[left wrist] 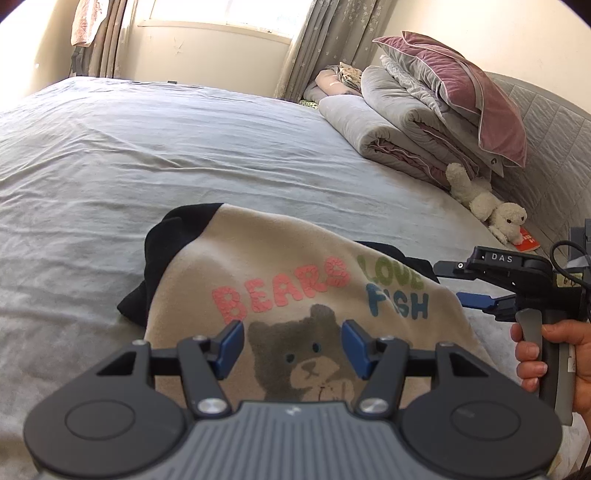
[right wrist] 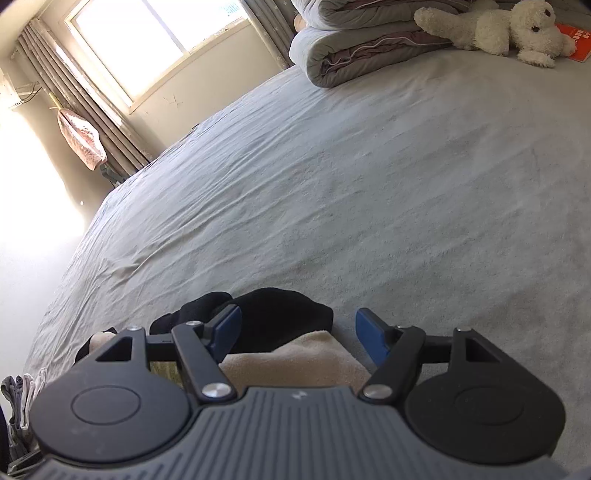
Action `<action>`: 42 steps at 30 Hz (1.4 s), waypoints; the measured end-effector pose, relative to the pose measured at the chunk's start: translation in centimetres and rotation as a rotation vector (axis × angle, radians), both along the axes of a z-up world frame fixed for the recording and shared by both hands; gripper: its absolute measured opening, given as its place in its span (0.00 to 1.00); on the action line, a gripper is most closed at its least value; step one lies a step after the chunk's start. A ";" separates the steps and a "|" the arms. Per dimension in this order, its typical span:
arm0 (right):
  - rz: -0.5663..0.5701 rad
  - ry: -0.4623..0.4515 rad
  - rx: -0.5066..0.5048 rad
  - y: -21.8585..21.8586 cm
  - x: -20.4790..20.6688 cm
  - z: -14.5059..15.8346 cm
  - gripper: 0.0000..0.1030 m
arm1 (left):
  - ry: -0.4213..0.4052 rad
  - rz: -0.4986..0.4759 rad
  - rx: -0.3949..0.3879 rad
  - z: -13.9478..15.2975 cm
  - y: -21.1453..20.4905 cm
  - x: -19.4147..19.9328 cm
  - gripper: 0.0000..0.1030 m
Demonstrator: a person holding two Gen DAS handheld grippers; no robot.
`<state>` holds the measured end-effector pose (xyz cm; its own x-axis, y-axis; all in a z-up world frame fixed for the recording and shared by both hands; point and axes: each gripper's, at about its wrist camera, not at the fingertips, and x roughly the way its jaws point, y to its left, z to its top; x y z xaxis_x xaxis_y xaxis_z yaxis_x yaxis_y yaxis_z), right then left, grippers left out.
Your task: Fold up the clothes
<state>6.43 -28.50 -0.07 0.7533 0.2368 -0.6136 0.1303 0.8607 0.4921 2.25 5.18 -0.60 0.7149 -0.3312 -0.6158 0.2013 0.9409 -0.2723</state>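
A beige sweatshirt (left wrist: 280, 254) with black sleeves and a bear print reading "BEARS LOVE FISH" lies on the grey bed sheet (left wrist: 147, 147). My left gripper (left wrist: 293, 334) hovers over the bear print, jaws open, with nothing between the blue pads. My right gripper (left wrist: 453, 282), held by a hand (left wrist: 532, 354), sits at the sweatshirt's right edge. In the right wrist view, the right gripper (right wrist: 297, 323) is open above the sweatshirt's beige edge (right wrist: 295, 356) and a black sleeve (right wrist: 284, 314). Its pads are clear of the cloth.
Folded grey duvets (left wrist: 391, 122) and a mauve pillow (left wrist: 461, 85) are stacked at the bed's far right, beside a white plush toy (left wrist: 487, 206) and a red book (left wrist: 530, 242). A window (left wrist: 221, 14) with curtains lies beyond the bed. Some clothes (right wrist: 18, 402) lie at the near left.
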 end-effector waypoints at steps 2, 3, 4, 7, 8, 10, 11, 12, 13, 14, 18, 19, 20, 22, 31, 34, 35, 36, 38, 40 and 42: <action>0.003 0.006 -0.005 0.2 0.3 -0.5 0.70 | 0.013 0.004 0.001 -0.3 0.1 0.2 0.57; 0.005 0.011 -0.007 0.4 0.4 -0.7 0.70 | 0.020 0.006 0.001 -0.5 0.2 0.3 0.57; 0.007 0.015 -0.010 0.6 0.5 -0.9 0.70 | 0.024 0.013 -0.004 -0.7 0.4 0.4 0.57; 0.027 0.002 -0.053 1.3 0.5 -1.0 0.69 | 0.036 0.035 -0.015 -0.9 0.8 0.7 0.57; 0.038 -0.004 -0.068 1.5 0.4 -0.9 0.67 | 0.043 0.047 -0.020 -1.0 1.0 0.8 0.58; 0.064 -0.011 -0.081 1.9 0.2 -0.7 0.50 | 0.062 0.063 -0.039 -1.1 1.1 1.0 0.60; 0.078 -0.014 -0.092 2.2 0.1 -0.5 0.45 | 0.069 0.067 -0.045 -1.2 1.0 1.0 0.63; 0.082 -0.026 -0.106 2.5 -0.1 -0.2 0.35 | 0.072 0.068 -0.047 -1.2 1.0 1.0 0.66; 0.086 -0.038 -0.120 2.8 -0.3 0.1 0.26 | 0.076 0.069 -0.049 -1.2 1.0 0.9 0.72; 0.090 -0.050 -0.134 3.0 -0.4 0.4 0.23 | 0.080 0.071 -0.051 -1.1 0.9 0.9 0.75; 0.109 -0.111 -0.153 3.9 -1.5 1.9 0.20 | 0.080 0.090 -0.058 -0.9 1.0 0.6 0.82; 0.131 -0.127 -0.143 4.1 -1.8 2.3 0.20 | 0.078 0.098 -0.064 -0.8 1.2 0.5 0.84; 0.152 -0.142 -0.133 4.4 -2.1 2.7 0.20 | 0.078 0.105 -0.076 -0.8 1.3 0.4 0.86; 0.199 -0.171 -0.112 5.0 -2.7 3.4 0.20 | 0.077 0.119 -0.098 -0.6 1.7 0.2 0.87; 0.492 -0.141 -0.169 10.5 -6.1 4.1 0.20 | 0.014 0.153 -0.159 0.6 2.7 -0.9 0.87; 0.546 -0.089 -0.198 11.8 -6.2 3.1 0.20 | 0.019 0.153 -0.167 0.4 2.7 -0.8 0.87; 0.555 -0.062 -0.200 12.1 -6.0 2.7 0.20 | 0.024 0.152 -0.165 0.3 2.5 -0.7 0.87; 0.559 -0.029 -0.197 12.3 -5.7 2.1 0.20 | 0.028 0.151 -0.163 0.2 2.4 -0.6 0.87; 0.558 0.027 -0.178 12.6 -5.1 0.9 0.21 | 0.036 0.148 -0.149 0.0 2.3 -0.5 0.87; 0.561 0.048 -0.174 12.9 -4.7 0.4 0.21 | 0.042 0.149 -0.138 -0.2 2.1 -0.4 0.87; 0.568 0.046 -0.185 13.2 -4.6 0.6 0.23 | 0.049 0.150 -0.130 -0.4 2.0 -0.2 0.87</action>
<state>1.82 -15.25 0.55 0.5117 0.4808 -0.7121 -0.3575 0.8728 0.3323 2.08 7.18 -1.00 0.7321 -0.3022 -0.6106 0.0451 0.9158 -0.3992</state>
